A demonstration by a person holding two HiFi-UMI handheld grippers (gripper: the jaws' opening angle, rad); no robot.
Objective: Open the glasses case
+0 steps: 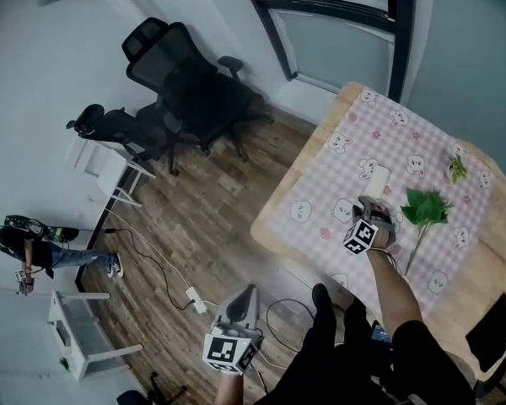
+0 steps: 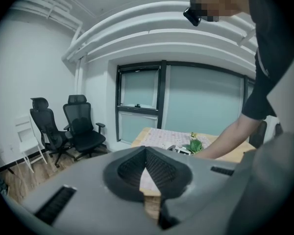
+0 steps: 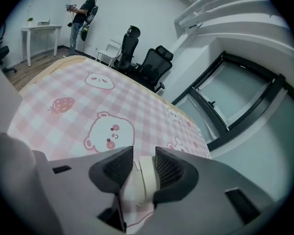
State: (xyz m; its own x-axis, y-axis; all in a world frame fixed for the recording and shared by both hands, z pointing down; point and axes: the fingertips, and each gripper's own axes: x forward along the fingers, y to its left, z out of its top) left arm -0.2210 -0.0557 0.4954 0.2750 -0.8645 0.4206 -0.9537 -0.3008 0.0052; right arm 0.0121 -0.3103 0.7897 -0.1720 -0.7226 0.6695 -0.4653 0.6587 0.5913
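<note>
R gripper (image 1: 373, 202) grips glasses case (image 1: 377, 180) on worktop (image 1: 489, 278); L gripper (image 1: 247, 294) clenched, empty.
Worktop carries pink bear-print cloth (image 1: 405, 142). L gripper over floor (image 1: 211, 218), 8 o'clock of cloth. Cream case lies mid-cloth, end btwn R jaws. Leafy sprig (image 1: 425, 207) at case's 4 o'clock.

The glasses case (image 3: 145, 176) is cream, smooth-skinned and closed, with a seam running along its length. It points straight away from me. Its near end sits between the jaws of my right gripper (image 3: 144, 154) and fills the gap from pad to pad.
</note>
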